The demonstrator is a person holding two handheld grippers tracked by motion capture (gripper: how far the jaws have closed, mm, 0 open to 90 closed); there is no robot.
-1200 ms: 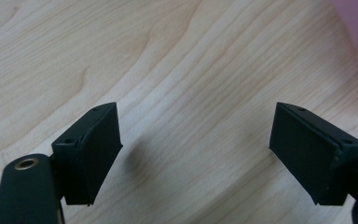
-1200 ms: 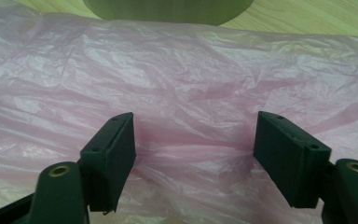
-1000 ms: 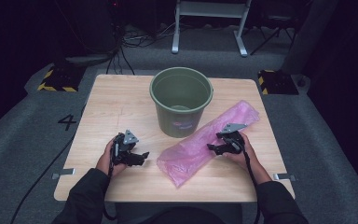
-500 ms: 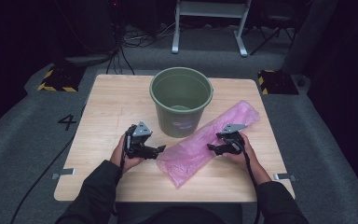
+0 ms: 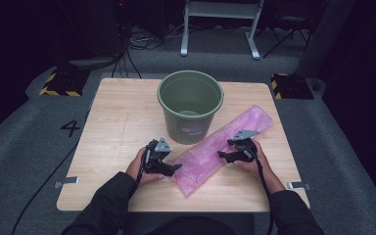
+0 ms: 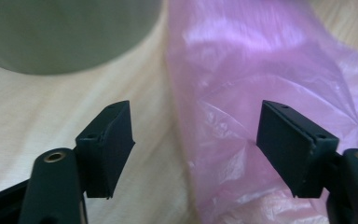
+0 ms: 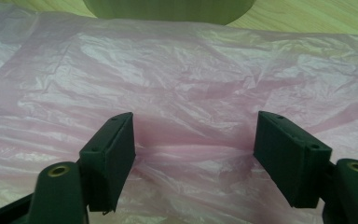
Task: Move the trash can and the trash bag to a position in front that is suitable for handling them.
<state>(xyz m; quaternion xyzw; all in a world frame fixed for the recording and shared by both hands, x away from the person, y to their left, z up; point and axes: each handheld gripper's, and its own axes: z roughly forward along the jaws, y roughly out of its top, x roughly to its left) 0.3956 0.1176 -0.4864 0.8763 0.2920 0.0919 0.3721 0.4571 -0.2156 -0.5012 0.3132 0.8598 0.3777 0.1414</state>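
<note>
While the pink bag (image 5: pixel 220 149) lay flat beside the green bucket (image 5: pixel 191 105), nothing was lined yet. The left gripper (image 5: pixel 174 168), jaws just closing, and the right gripper (image 5: pixel 223 155) both gaped over it, gripping nothing.

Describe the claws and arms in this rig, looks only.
Both claws, left claw and right claw, are black, each topped by a grey three-cornered plate. Each carries two flat rectangular black pads on arms with a brass-ringed screw hole. A black cable trails from the right claw along the forearm. The person wears dark long sleeves.
</note>
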